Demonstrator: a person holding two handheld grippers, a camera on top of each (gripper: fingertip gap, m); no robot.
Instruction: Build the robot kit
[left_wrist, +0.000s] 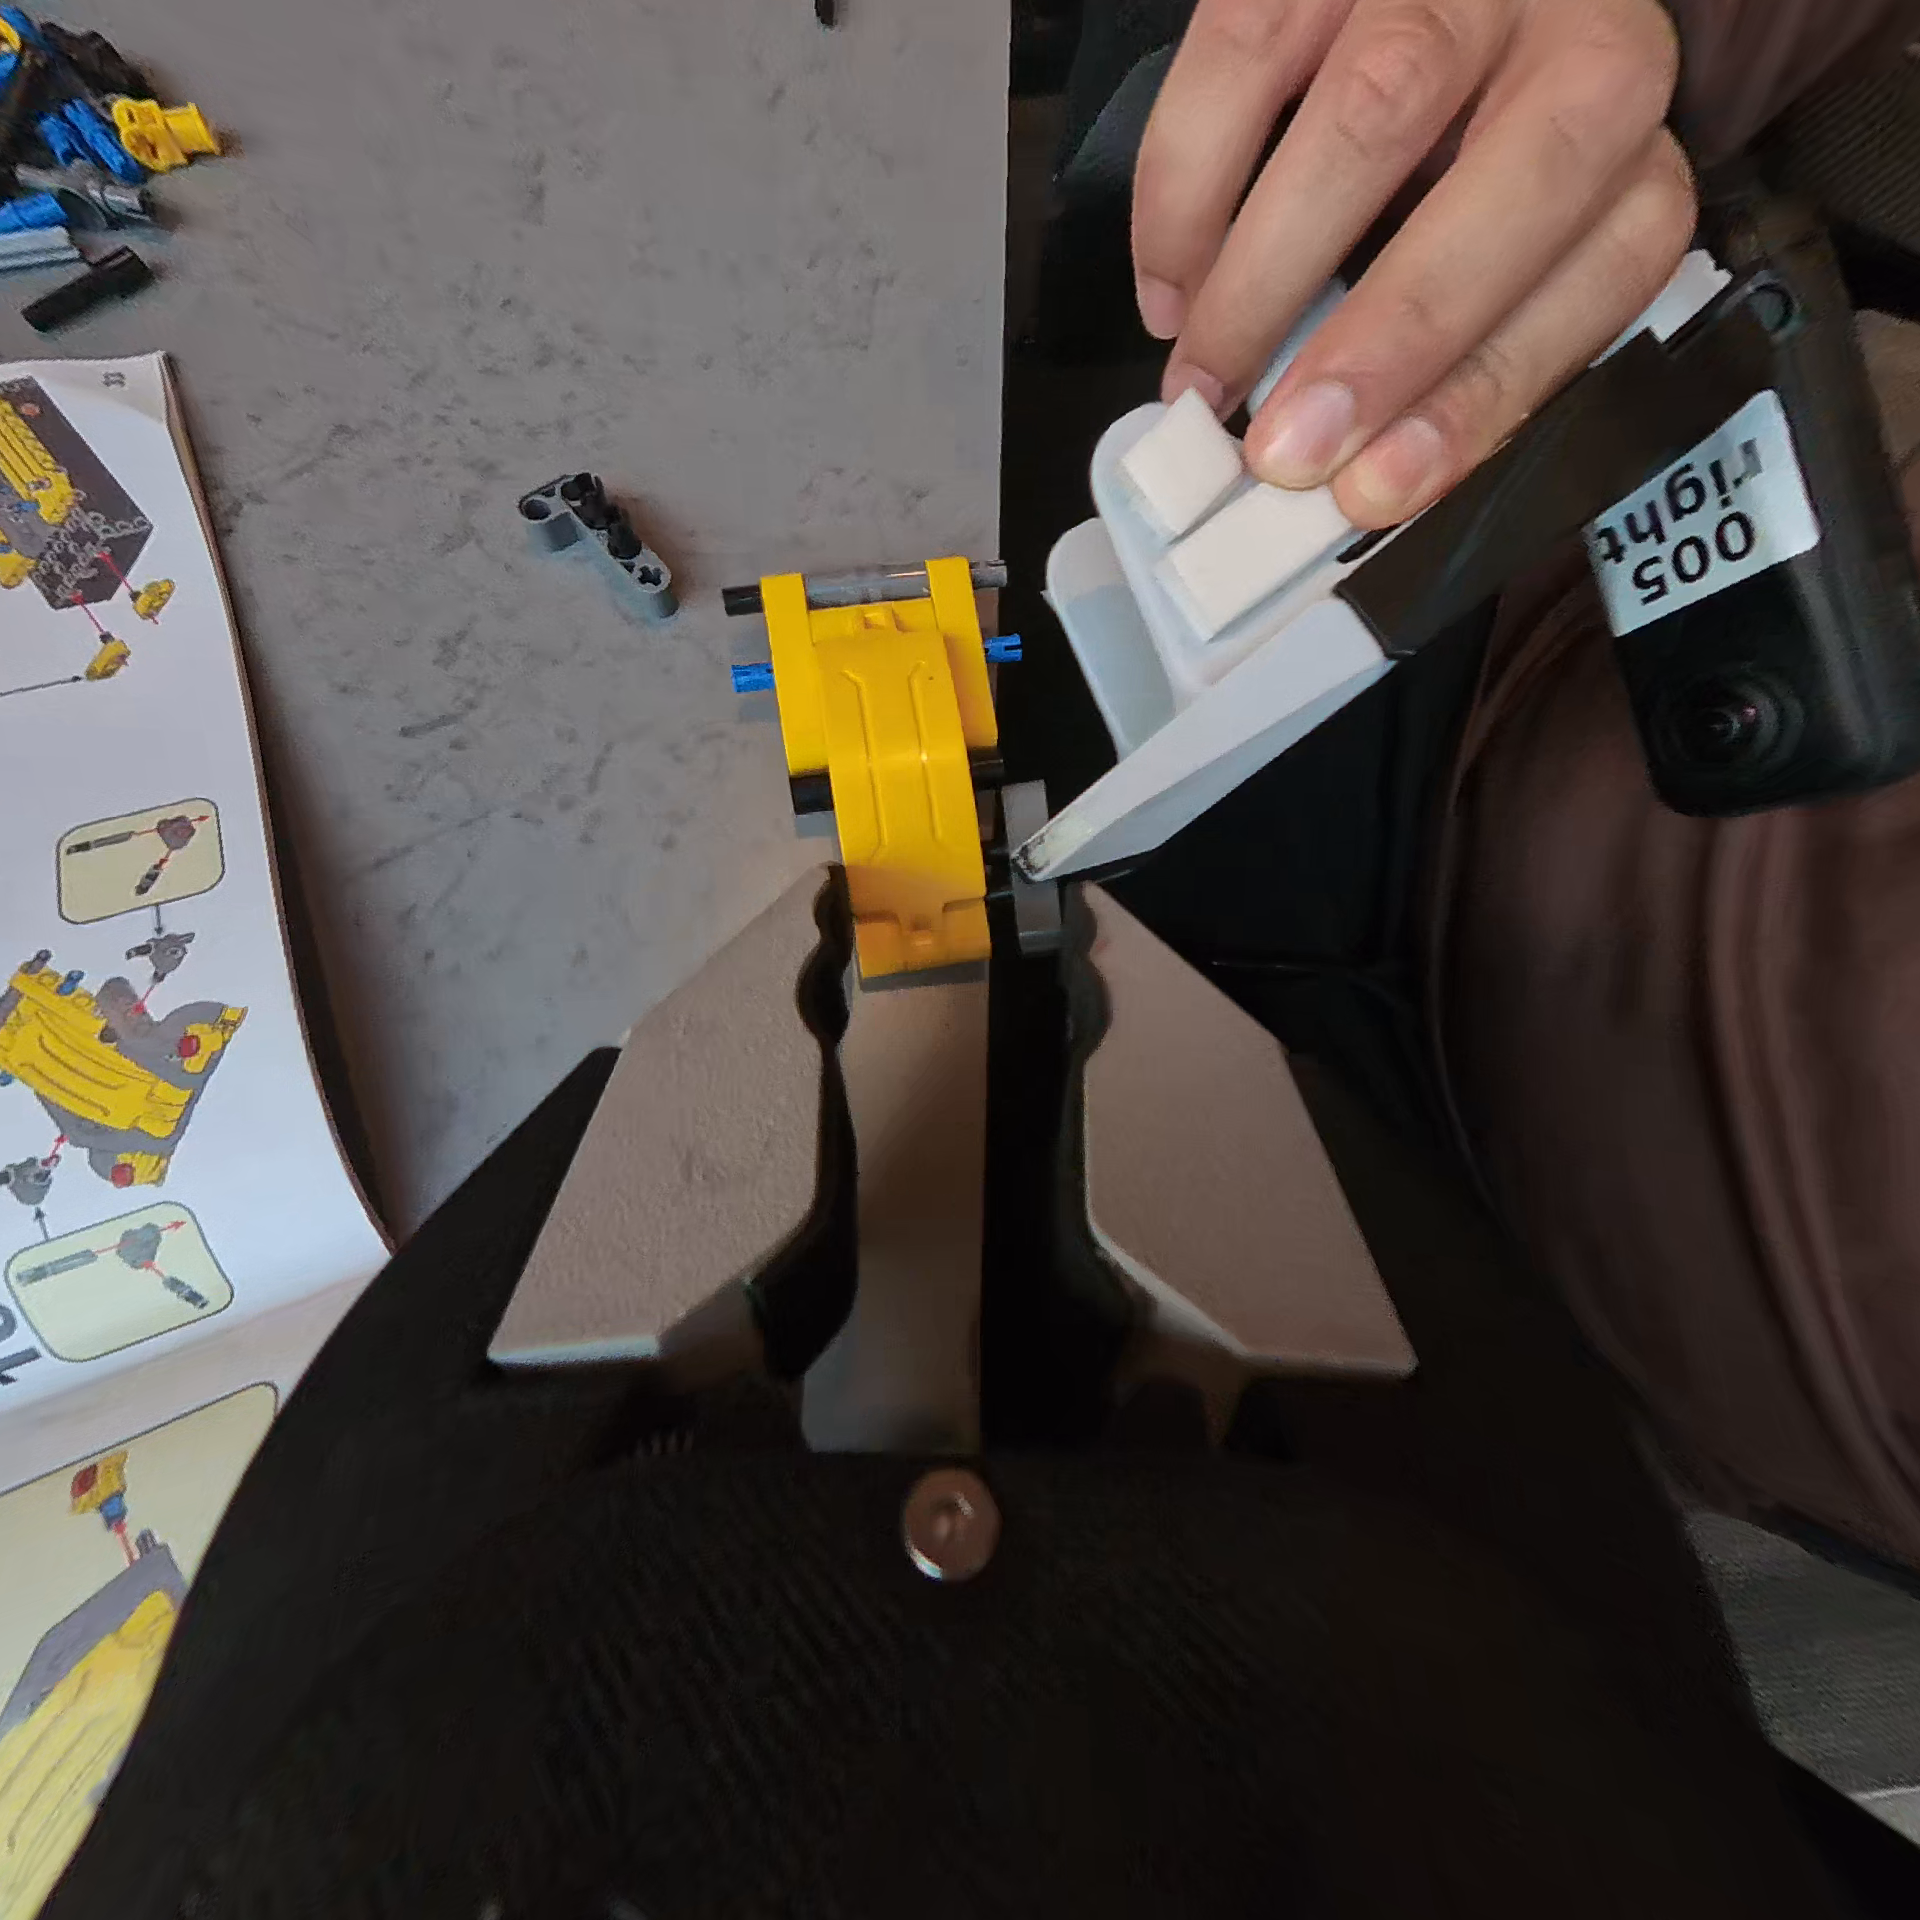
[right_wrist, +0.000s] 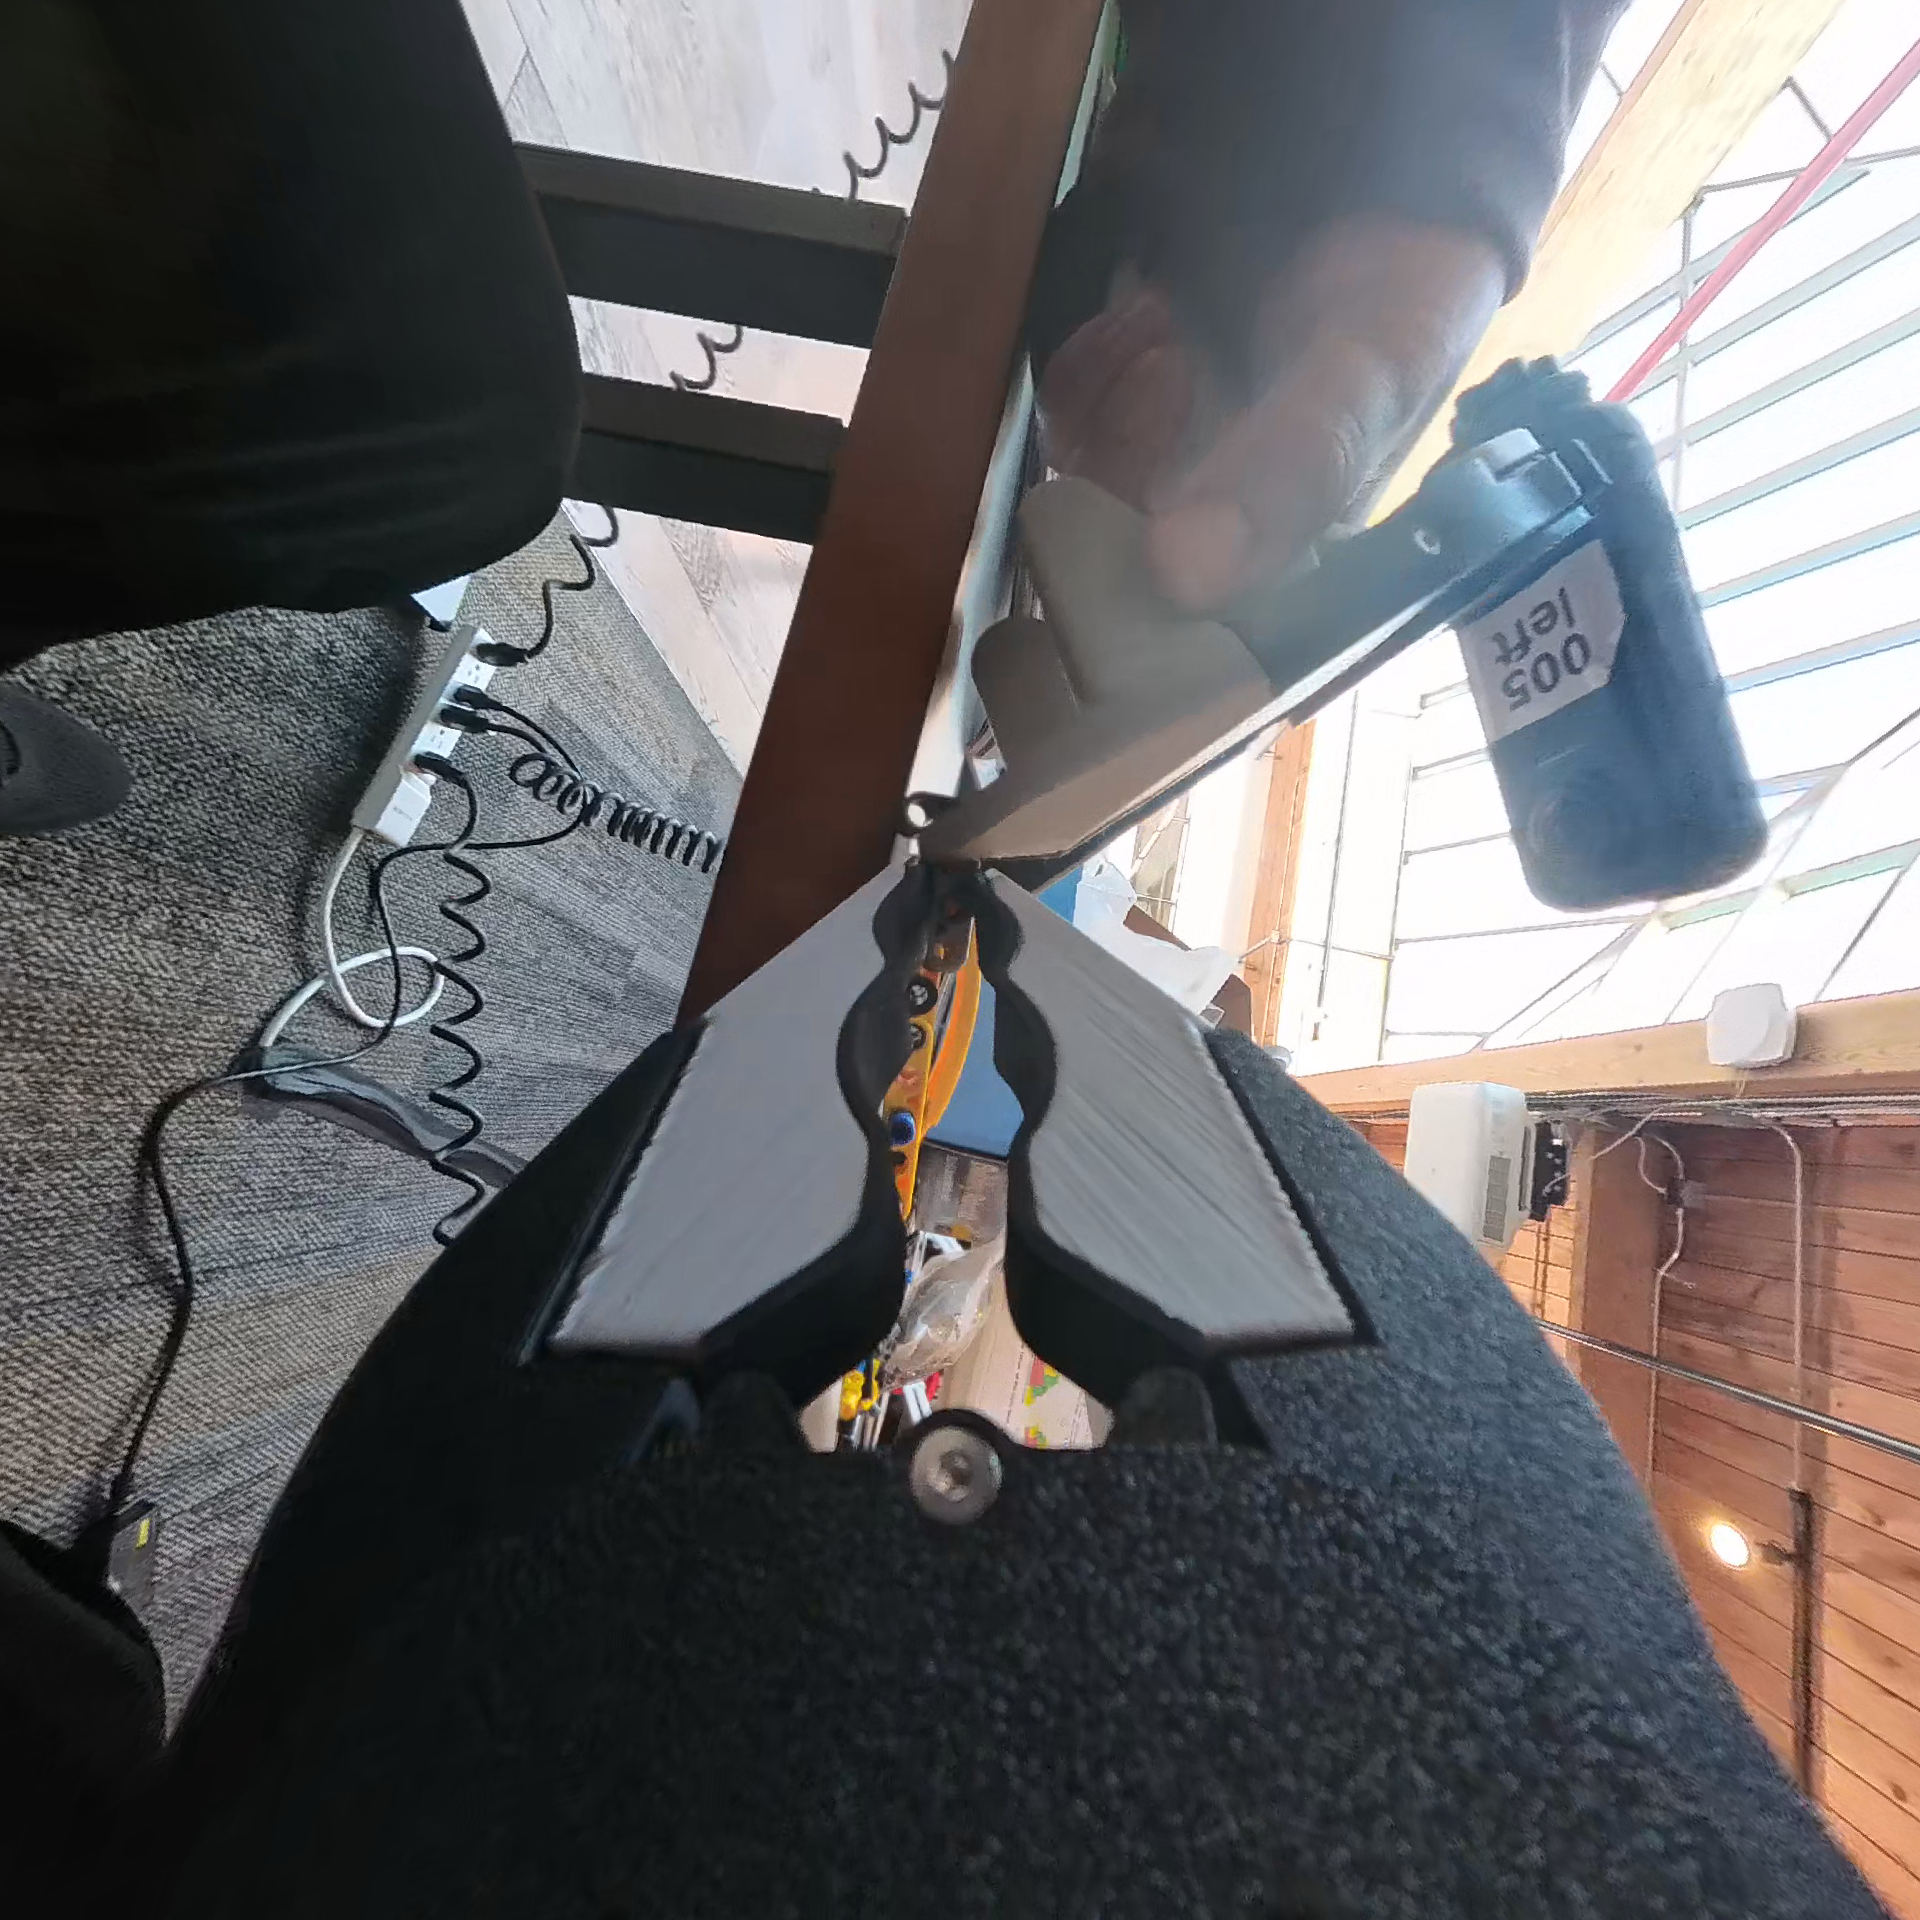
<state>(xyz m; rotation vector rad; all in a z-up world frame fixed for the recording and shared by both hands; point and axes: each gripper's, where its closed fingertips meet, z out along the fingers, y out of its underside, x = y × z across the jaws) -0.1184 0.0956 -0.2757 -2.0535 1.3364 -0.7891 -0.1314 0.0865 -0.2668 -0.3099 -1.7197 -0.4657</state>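
The left claw (left_wrist: 940, 914) grips a yellow brick assembly (left_wrist: 894, 758) above the grey surface (left_wrist: 520, 312), the right claw (left_wrist: 1034, 857) pinches a dark pin at its side, and loose bricks (left_wrist: 83, 135) lie unused.

A grey table (left_wrist: 582, 260), mottled like stone. On it at the far left, a heap of blue, yellow and black building pieces (left_wrist: 78, 156); in the middle, one small grey piece (left_wrist: 603, 545). Along the left edge, an open picture booklet (left_wrist: 114, 935).
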